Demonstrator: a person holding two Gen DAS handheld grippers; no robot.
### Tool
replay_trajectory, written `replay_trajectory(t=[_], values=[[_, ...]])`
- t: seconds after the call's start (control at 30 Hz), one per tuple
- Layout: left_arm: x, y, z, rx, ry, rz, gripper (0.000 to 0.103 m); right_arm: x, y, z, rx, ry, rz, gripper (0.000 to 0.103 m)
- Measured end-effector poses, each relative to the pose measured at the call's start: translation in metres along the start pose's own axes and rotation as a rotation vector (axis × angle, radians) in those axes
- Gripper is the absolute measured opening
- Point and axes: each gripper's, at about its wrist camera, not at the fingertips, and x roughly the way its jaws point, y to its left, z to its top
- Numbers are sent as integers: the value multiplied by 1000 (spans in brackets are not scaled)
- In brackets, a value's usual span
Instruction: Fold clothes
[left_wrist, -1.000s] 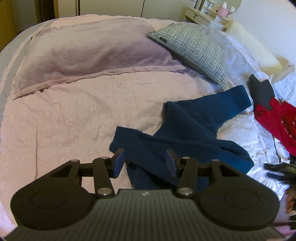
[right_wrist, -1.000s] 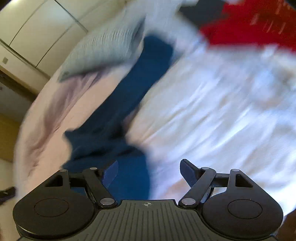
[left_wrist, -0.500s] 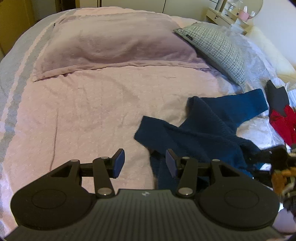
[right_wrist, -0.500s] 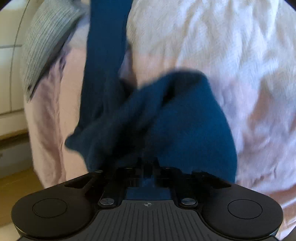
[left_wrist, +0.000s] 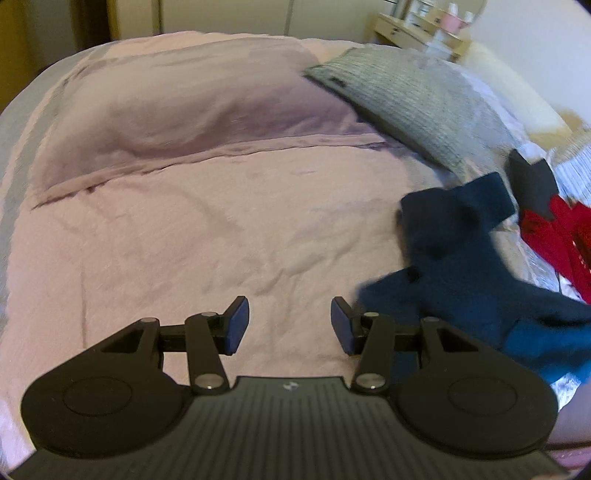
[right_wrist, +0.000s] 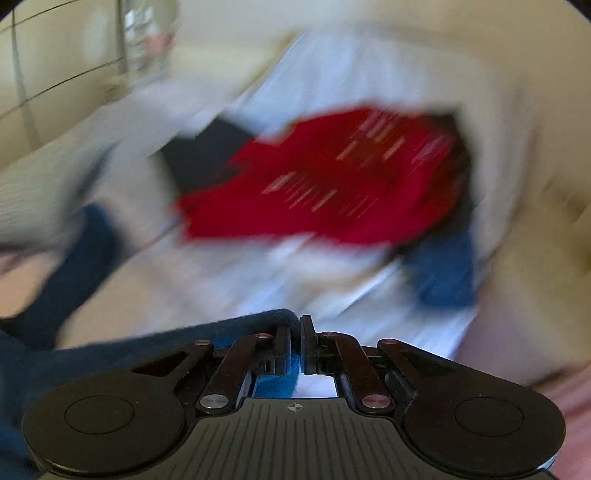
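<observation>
the right gripper is clamping its jaws on an edge of the dark blue knitted garment, with a strip of blue cloth pinched between the pads and the rest trailing off to the left of the right wrist view. the garment is lying crumpled at the right side of the pale pink quilted bedspread, below the grey checked pillow and just beside the red knitted garment. the left gripper is hovering over bare bedspread with its jaws apart and nothing between them.

judging from this, the step in hand is picking up the blue garment to spread it out before any fold is made. the next move is probably calling for the left gripper to take a second edge, so the cloth can be stretched flat.

the right wrist view is smearing badly, so the red garment's pattern and the blue patch beyond it are hard to make out. which part of the garment is pinched cannot be told.
</observation>
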Motion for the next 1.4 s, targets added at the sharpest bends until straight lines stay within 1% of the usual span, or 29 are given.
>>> replay_trajectory(t=[0.03,0.07,0.1,0.17,0.2,0.23,0.27,0.3,0.33,0.4,0.47,0.53,0.63,0.77,0.83,0.93,1.03,1.1,1.13,1.23,1.27,1.33,1.4], values=[[6,-9,3,9,0,-8,45,11,-6,7,-25,-29,-44,3],[13,-18,6,18,3,-17,45,26,-10,10,-65,-7,-64,3],[21,-28,10,26,7,-26,45,41,-12,14,-100,23,-74,8],[36,-50,17,47,16,-45,45,61,-13,19,-130,133,-19,10],[44,-63,20,63,18,-58,45,62,-13,18,-143,141,3,13],[52,-76,24,82,21,-71,45,60,-12,16,-162,142,19,24],[60,-90,28,104,24,-86,45,58,-11,12,-181,147,35,33],[68,-105,32,127,27,-100,45,57,-10,8,-196,150,50,51],[77,-120,37,152,29,-112,45,58,-8,5,-199,152,67,58],[96,-148,48,205,27,-138,45,59,-10,0,-193,166,94,58],[116,-174,61,250,21,-176,45,62,-14,-3,-173,194,96,58],[138,-198,72,283,21,-208,45,66,-26,-2,-129,200,99,58],[172,-229,84,315,13,-249,45,75,-45,0,-62,215,92,59],[221,-258,98,336,34,-276,45,99,-56,7,-8,237,79,59],[245,-267,103,344,52,-301,46,110,-52,8,-7,246,83,59],[272,-278,109,381,65,-315,46,127,-41,9,-22,251,101,59],[293,-284,116,447,52,-342,49,140,-31,10,-32,253,118,60],[304,-288,120,509,45,-377,50,146,-28,10,-31,253,131,64],[309,-288,122,547,42,-398,51,148,-28,9,-32,254,129,66],[324,-289,127,636,41,-445,61,153,-27,7,-35,258,122,68],[329,-290,129,659,42,-454,61,155,-27,6,-33,265,115,68],[338,-290,132,681,44,-477,62,159,-26,3,-28,278,102,68],[344,-288,132,677,62,-517,61,162,-25,0,-24,290,95,68]])
